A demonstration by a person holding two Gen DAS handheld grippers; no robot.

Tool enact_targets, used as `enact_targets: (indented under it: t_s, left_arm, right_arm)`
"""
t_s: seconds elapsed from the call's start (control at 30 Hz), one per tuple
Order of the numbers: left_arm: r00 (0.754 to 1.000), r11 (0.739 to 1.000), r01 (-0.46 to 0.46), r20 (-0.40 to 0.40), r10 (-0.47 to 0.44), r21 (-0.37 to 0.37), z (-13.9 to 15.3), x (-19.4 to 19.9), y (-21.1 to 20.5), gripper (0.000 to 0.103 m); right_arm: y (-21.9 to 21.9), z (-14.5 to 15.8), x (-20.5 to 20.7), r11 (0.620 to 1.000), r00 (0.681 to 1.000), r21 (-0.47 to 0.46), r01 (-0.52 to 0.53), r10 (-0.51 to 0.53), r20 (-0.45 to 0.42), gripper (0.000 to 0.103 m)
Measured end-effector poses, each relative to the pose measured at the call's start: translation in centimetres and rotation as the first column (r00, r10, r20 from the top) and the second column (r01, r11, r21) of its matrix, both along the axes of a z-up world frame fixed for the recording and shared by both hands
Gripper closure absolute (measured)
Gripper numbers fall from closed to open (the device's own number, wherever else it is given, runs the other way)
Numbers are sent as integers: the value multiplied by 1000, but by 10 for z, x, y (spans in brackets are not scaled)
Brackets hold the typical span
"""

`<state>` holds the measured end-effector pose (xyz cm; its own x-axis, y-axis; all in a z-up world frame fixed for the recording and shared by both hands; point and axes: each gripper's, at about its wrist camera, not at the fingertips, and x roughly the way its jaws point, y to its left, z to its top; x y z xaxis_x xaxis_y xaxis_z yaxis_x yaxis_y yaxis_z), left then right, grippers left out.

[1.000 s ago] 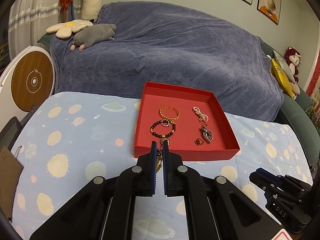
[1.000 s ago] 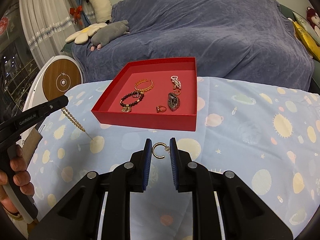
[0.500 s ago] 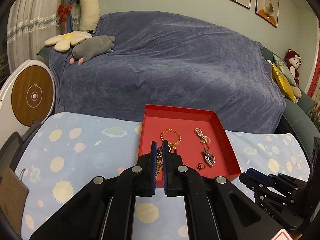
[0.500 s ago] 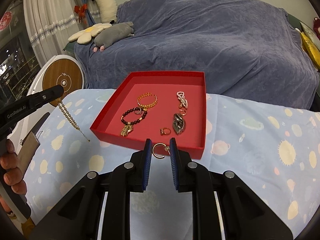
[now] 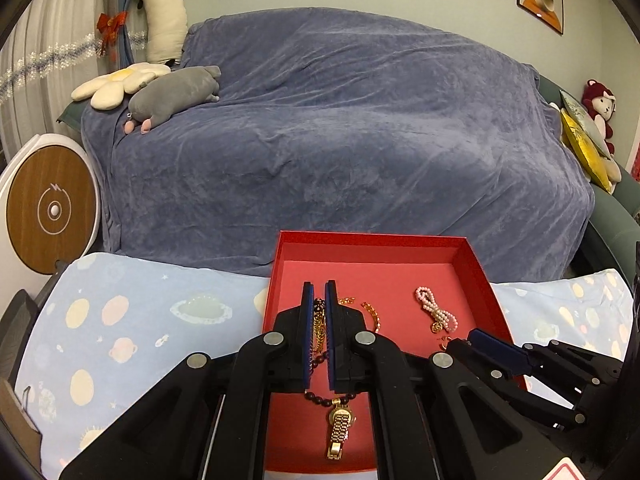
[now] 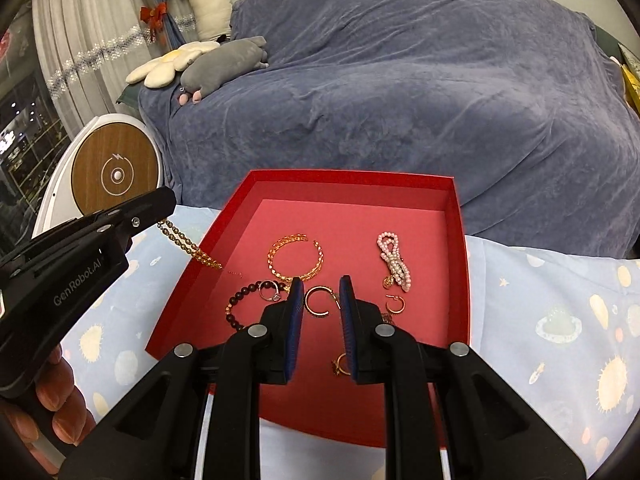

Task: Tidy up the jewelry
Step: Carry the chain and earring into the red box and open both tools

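A red tray [image 6: 459,248] on the spotted cloth holds a gold bangle [image 6: 296,256], a dark bead bracelet [image 6: 236,312], a pearl string [image 6: 394,260], a small hoop [image 6: 395,305] and a ring [image 6: 340,364]. My left gripper [image 5: 319,292] is shut on a gold chain [image 5: 318,330], which hangs over the tray's left part; it also shows in the right wrist view [image 6: 188,242]. My right gripper [image 6: 320,286] is shut on a gold hoop earring [image 6: 319,301] above the tray's middle. It shows in the left wrist view [image 5: 496,350] at the tray's right.
A sofa under a blue cover [image 5: 340,128] stands right behind the table, with plush toys [image 5: 172,96] on it. A round white and wood device [image 5: 48,208] stands at the left. The tray's walls [image 5: 276,280] rise around the jewelry.
Both grippers have moved forward, from the cloth in front of the tray to over the tray, each carrying its piece.
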<state>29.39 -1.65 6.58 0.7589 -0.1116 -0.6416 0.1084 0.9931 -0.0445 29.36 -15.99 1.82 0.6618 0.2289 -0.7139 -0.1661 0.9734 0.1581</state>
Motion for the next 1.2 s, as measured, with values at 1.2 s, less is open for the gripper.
enact_targets:
  t_s: [1.2]
  left_arm:
    - [998,999,-47,-37,48,27,-9,-47,10,77]
  right_arm:
    - [1,4,-73,1000,1000,-30,-1,1,10,69]
